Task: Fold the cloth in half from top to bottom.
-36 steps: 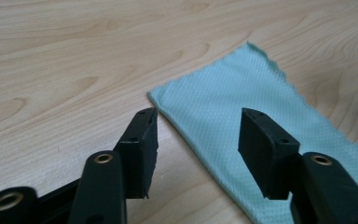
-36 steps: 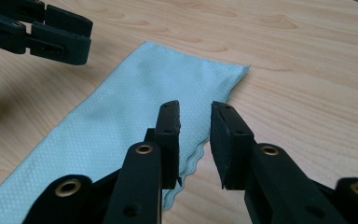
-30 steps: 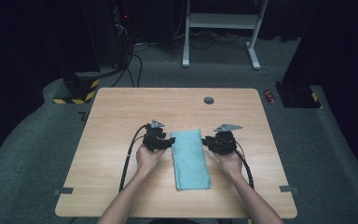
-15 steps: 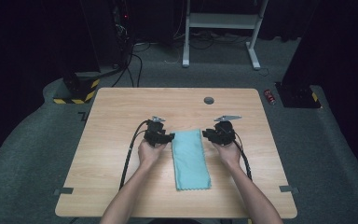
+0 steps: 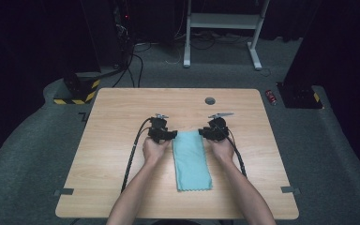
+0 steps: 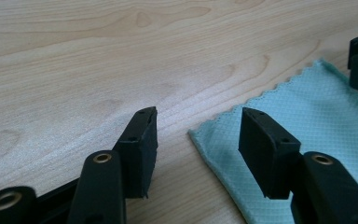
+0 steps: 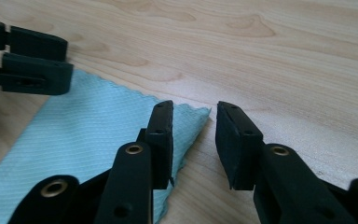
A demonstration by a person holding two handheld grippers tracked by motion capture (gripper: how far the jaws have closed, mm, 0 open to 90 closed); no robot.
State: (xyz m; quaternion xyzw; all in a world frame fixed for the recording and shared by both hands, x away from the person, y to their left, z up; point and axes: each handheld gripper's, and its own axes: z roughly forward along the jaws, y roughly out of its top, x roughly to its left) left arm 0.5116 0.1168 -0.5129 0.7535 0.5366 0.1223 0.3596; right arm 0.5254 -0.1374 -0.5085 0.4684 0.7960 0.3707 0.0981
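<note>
Two grippers sit at the far end of the cloth (image 5: 192, 159), one at each of its far corners. You hold the left gripper (image 5: 168, 135) at the cloth's far left corner and the right gripper (image 5: 205, 133) at its far right corner, both low over the table (image 5: 112, 122) with your hands behind them.

The cloth is a light teal rectangle lying flat near the middle of the table, its long side running away from you and its near end closer to your edge of the table. Its edges are cut in small zigzags.

In the left gripper view, your left gripper (image 6: 198, 135) is released: its jaws stand apart, one over bare wood, the other over the cloth (image 6: 317, 121), and the cloth's corner lies between them with nothing pinched. The tip of the other gripper shows at the right edge of that view, just past the cloth.

In the right gripper view, your right gripper (image 7: 193, 137) is also released; its jaws have just been opening. One jaw is over the cloth (image 7: 74, 135), the other over bare wood, and the pointed corner of the cloth lies in the gap between them, not clamped. Your left gripper shows at the upper left there, at the cloth's other corner.

A small dark round disc (image 5: 210, 101) is set into the table beyond both grippers, well apart from the cloth.
</note>
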